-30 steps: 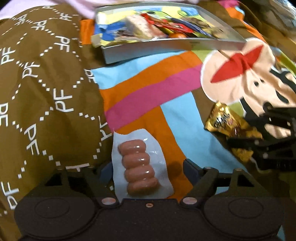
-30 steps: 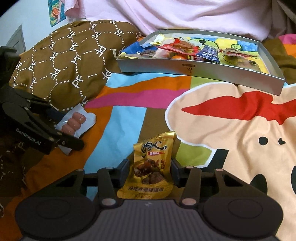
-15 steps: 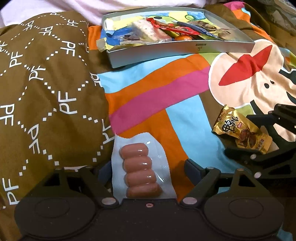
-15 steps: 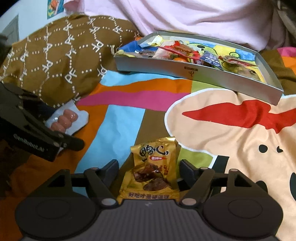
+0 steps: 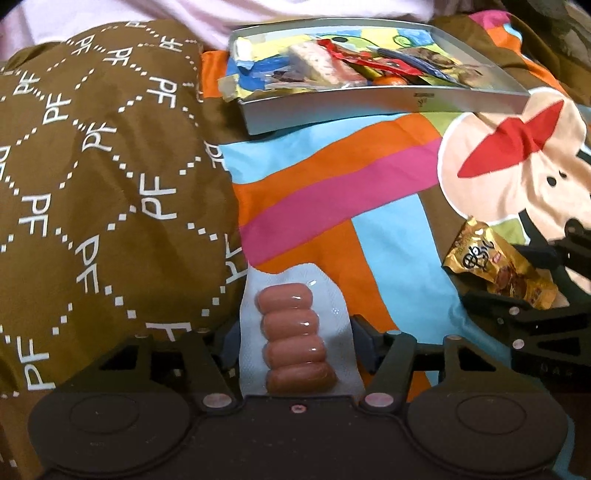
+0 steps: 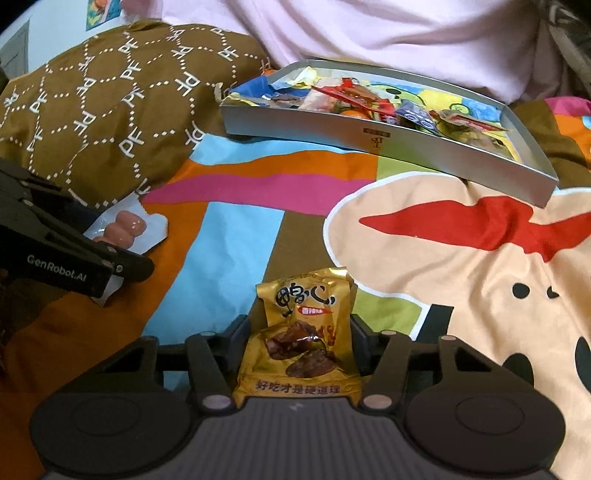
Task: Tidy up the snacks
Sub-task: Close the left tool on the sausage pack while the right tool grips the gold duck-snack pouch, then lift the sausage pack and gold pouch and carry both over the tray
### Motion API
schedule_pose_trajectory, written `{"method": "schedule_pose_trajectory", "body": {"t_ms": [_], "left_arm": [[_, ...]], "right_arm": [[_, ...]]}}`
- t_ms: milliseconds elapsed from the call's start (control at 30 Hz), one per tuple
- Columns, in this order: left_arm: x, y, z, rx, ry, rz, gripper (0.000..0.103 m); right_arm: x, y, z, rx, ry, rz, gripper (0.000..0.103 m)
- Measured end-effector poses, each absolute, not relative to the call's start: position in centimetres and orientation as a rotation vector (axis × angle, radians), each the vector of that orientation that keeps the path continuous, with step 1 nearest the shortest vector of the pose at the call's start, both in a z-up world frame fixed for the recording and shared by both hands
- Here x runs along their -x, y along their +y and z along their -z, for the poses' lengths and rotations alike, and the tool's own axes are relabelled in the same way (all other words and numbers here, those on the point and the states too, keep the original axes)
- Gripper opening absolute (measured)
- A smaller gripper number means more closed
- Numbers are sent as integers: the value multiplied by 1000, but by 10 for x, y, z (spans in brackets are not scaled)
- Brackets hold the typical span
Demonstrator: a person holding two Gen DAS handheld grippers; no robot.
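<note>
A clear packet of small pink sausages [image 5: 295, 339] lies on the colourful bedspread, between the fingers of my left gripper [image 5: 295, 332]. Its jaws are closing and the pads meet the packet's two side edges. A gold snack pack [image 6: 299, 332] with dark printing sits between the fingers of my right gripper [image 6: 299, 328]. Those jaws are closing too, with the pads against the pack's sides. Each wrist view catches the other gripper from the side: the gold snack pack [image 5: 498, 269] at the right edge, the sausages [image 6: 123, 225] at the left. The grey tray [image 5: 369, 107] of mixed snacks stands beyond.
A brown pillow [image 5: 92, 184] with white "PF" lettering rises on the left, right beside the sausage packet. The grey tray's front wall [image 6: 369, 136] faces me, and pale pink cloth [image 6: 369, 33] lies behind it. Striped bedspread [image 5: 332, 192] stretches between the grippers and the tray.
Both pairs of fingers have drawn inward from half a second ago and now sit against their packets. The right gripper had opened wide from a tighter hold before that. Neither packet has shifted.
</note>
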State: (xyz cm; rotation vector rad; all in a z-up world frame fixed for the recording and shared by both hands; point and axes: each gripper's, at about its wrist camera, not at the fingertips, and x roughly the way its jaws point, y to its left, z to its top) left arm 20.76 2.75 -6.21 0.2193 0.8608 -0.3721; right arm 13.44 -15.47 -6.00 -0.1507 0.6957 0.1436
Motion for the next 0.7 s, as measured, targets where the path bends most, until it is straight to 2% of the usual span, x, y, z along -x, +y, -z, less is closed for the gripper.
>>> {"method": "schedule_pose_trajectory", "body": {"t_ms": [133,267,433,700], "left_arm": [[-207,32,61,-163,865,378,61],[-205,38,61,-28,890,442,61],[-199,32,66,13,888,473,60],[-191,26,68,46,868,509,60]], "right_arm": [[-132,-155,60,139,692,-133,59],[-136,-160,61,105,710,-142,65],[-136,-160,63,102,713,-143,65],[-131,-159,60,102,706,-137,53]]}}
